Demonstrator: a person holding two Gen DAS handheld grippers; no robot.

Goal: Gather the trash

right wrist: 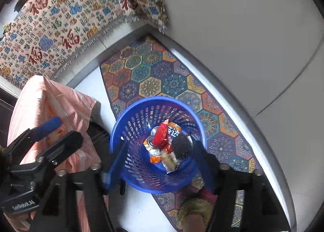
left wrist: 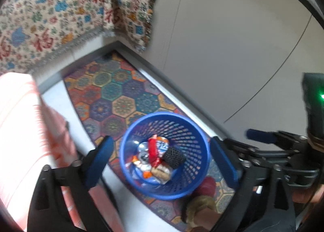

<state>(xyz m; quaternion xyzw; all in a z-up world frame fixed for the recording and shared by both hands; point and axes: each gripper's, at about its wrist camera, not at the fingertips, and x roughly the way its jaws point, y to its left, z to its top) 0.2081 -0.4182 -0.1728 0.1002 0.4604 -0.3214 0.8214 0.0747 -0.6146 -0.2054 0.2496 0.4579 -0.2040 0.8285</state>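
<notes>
A blue mesh basket [left wrist: 162, 114] [right wrist: 154, 99] stands on a patterned rug, straight below both grippers. In it lie a red wrapper [left wrist: 152, 147] [right wrist: 161, 133], a black mesh roll [left wrist: 174, 157] [right wrist: 182, 146], crushed cans and several other wrappers. My left gripper [left wrist: 161, 140] hangs above the basket, open, its blue pads wide apart and nothing between them. My right gripper [right wrist: 158, 144] hovers over the same basket, open and empty, its pads blurred. The right gripper's fingers [left wrist: 260, 136] show at the right edge of the left wrist view. The left gripper's fingers [right wrist: 47, 125] show at the left of the right wrist view.
The hexagon-patterned rug [left wrist: 121, 94] [right wrist: 154, 73] runs along a white wall [left wrist: 222, 49]. A fringed patterned throw [left wrist: 50, 9] hangs at the back. A pink striped cloth [left wrist: 18, 120] [right wrist: 50, 100] covers something on the left. A fuzzy tan and red thing [left wrist: 200, 205] sits by the basket.
</notes>
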